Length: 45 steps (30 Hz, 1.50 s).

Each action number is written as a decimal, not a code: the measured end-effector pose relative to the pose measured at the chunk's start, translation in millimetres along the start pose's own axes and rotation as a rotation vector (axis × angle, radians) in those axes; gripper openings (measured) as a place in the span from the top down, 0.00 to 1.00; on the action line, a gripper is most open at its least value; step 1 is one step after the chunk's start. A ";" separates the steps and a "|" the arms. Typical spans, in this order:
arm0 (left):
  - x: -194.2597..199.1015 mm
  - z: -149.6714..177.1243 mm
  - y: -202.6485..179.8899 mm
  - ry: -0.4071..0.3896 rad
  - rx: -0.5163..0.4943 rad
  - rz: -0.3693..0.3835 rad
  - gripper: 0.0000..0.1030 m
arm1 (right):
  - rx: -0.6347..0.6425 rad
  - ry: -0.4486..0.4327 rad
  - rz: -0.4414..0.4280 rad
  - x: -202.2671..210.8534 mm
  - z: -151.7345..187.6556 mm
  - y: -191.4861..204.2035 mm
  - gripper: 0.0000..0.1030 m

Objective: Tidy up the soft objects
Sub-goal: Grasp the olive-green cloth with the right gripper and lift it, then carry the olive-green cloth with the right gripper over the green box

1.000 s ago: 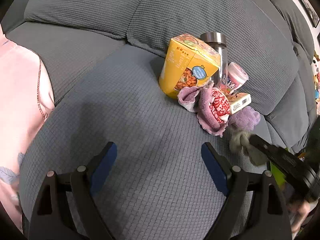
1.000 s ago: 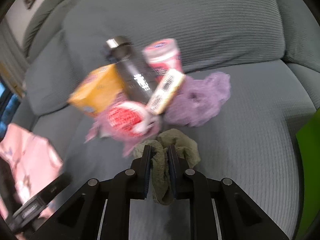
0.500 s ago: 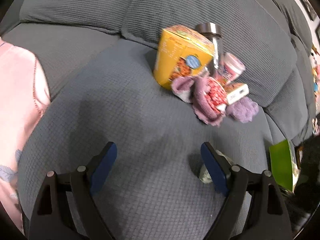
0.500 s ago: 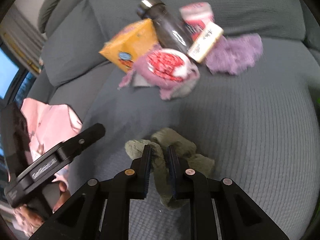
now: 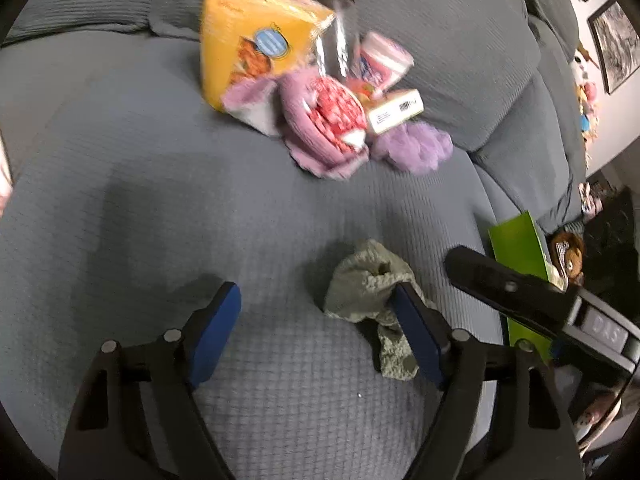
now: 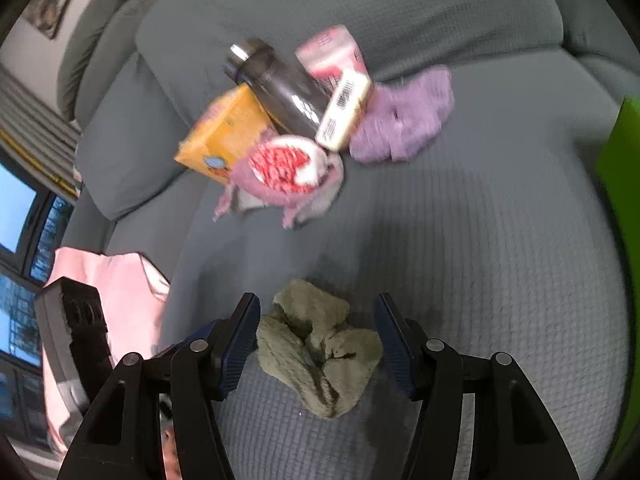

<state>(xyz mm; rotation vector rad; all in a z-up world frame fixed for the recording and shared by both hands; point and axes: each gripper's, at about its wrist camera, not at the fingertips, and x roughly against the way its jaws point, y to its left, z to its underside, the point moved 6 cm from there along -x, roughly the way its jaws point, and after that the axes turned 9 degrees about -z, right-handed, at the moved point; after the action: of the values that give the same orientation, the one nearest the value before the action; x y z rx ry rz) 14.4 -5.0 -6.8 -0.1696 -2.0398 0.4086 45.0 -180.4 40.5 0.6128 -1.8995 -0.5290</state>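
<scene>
Two tongs near olive cloth (image 6: 320,354) on sofa seat (image 6: 480,260): right gripper (image 6: 316,338) opening, cloth loose between jaws; left gripper (image 5: 316,330) closing, nothing gripped, cloth at its 3 o'clock. Lift right clear w/o snagging; pile at 12

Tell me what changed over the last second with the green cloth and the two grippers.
The right gripper, shut on the green cloth a second ago, carried it away from the pile toward the sofa seat's front; its jaws are opening, and the cloth lies loose between them. The left gripper stays open and holds nothing. The pile is unchanged.
</scene>
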 end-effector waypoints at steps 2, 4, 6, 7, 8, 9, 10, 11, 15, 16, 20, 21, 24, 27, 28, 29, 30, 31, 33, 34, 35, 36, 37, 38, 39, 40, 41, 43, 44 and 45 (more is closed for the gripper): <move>-4.5 3.6 -3.7 0.023 -0.008 0.011 0.29 | -0.032 0.041 -0.014 -10.3 2.8 -2.9 0.42; -7.4 7.0 -6.8 0.045 -0.022 0.013 0.38 | -0.054 0.076 -0.005 -17.3 7.5 -6.2 0.42; -10.3 10.8 -11.0 0.062 -0.051 0.004 0.42 | -0.069 0.090 0.008 -20.2 11.5 -8.9 0.42; -11.2 11.7 -12.9 0.064 -0.063 0.000 0.44 | -0.072 0.098 0.010 -21.3 13.5 -10.2 0.42; -12.1 13.3 -15.2 0.066 -0.079 -0.005 0.45 | -0.073 0.105 0.013 -22.4 14.9 -11.3 0.42; -12.9 14.8 -17.4 0.067 -0.098 -0.010 0.48 | -0.079 0.116 0.021 -24.4 16.6 -12.8 0.42; -13.8 16.1 -18.6 0.066 -0.110 -0.012 0.51 | -0.084 0.119 0.020 -25.2 17.8 -13.3 0.42; -14.7 16.7 -19.7 0.067 -0.120 -0.015 0.52 | -0.084 0.123 0.016 -25.6 18.9 -13.2 0.42; -19.1 19.8 -25.6 0.074 -0.146 -0.006 0.63 | -0.061 0.120 0.007 -30.8 24.7 -9.7 0.42; -20.0 20.2 -27.3 0.074 -0.152 -0.002 0.67 | -0.053 0.127 -0.001 -32.0 25.3 -7.7 0.42; -22.9 21.0 -31.0 0.071 -0.166 0.001 0.71 | -0.033 0.154 -0.056 -40.9 28.5 -0.3 0.43; -23.2 21.1 -31.7 0.069 -0.168 0.005 0.71 | -0.021 0.150 -0.041 -43.2 28.7 1.2 0.48; -23.1 20.9 -30.9 0.066 -0.165 0.005 0.76 | -0.018 0.148 -0.062 -46.4 28.9 5.6 0.57; -20.8 21.2 -32.0 0.055 -0.165 0.013 0.82 | -0.030 0.135 -0.086 -48.9 28.4 7.5 0.61; -18.1 20.6 -32.1 0.043 -0.167 0.012 0.82 | -0.024 0.129 -0.091 -47.9 27.8 8.4 0.61; -16.1 19.7 -32.9 0.030 -0.171 0.010 0.82 | -0.012 0.119 -0.093 -47.5 27.9 12.2 0.61; -12.9 18.9 -33.3 0.014 -0.176 0.010 0.82 | 0.003 0.108 -0.096 -45.8 26.7 15.2 0.61; -8.8 17.7 -33.7 -0.006 -0.183 0.011 0.82 | 0.017 0.093 -0.101 -43.8 25.3 19.0 0.61; -1.3 15.5 -35.4 -0.045 -0.192 0.014 0.82 | 0.043 0.067 -0.109 -39.0 22.6 25.2 0.61; 0.6 14.3 -36.8 -0.061 -0.194 0.017 0.82 | 0.061 0.047 -0.110 -35.7 21.0 29.6 0.61; 2.6 13.3 -37.6 -0.074 -0.195 0.020 0.82 | 0.073 0.034 -0.109 -33.6 19.7 31.6 0.61; 4.9 12.5 -38.0 -0.084 -0.195 0.024 0.82 | 0.089 0.016 -0.105 -30.7 18.3 35.6 0.61; 7.6 11.3 -38.1 -0.093 -0.193 0.031 0.82 | 0.099 0.004 -0.102 -29.9 17.4 38.2 0.61; 9.7 10.6 -38.2 -0.100 -0.193 0.032 0.82 | 0.112 -0.008 -0.101 -28.4 16.4 41.1 0.61; 11.9 10.0 -38.3 -0.106 -0.196 0.028 0.82 | 0.131 -0.020 -0.100 -26.9 15.7 45.2 0.61; 15.7 9.9 -38.0 -0.118 -0.201 0.023 0.82 | 0.143 -0.027 -0.102 -25.1 15.2 46.5 0.61; 18.8 9.3 -38.0 -0.131 -0.205 0.020 0.82 | 0.158 -0.037 -0.108 -23.5 14.9 48.6 0.61; 24.9 7.3 -38.1 -0.166 -0.204 0.013 0.82 | 0.176 -0.057 -0.117 -18.5 12.2 52.6 0.61; 28.6 6.7 -37.6 -0.180 -0.204 0.012 0.82 | 0.185 -0.065 -0.116 -16.8 11.6 54.3 0.61; 31.4 5.8 -37.8 -0.194 -0.203 0.013 0.82 | 0.197 -0.078 -0.115 -14.6 10.7 57.4 0.61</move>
<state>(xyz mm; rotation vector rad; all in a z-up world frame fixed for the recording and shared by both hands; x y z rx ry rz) -3.9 -32.4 30.1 -0.2761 -2.2724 0.2326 30.0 -126.0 61.2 0.8443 -2.0137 -0.4465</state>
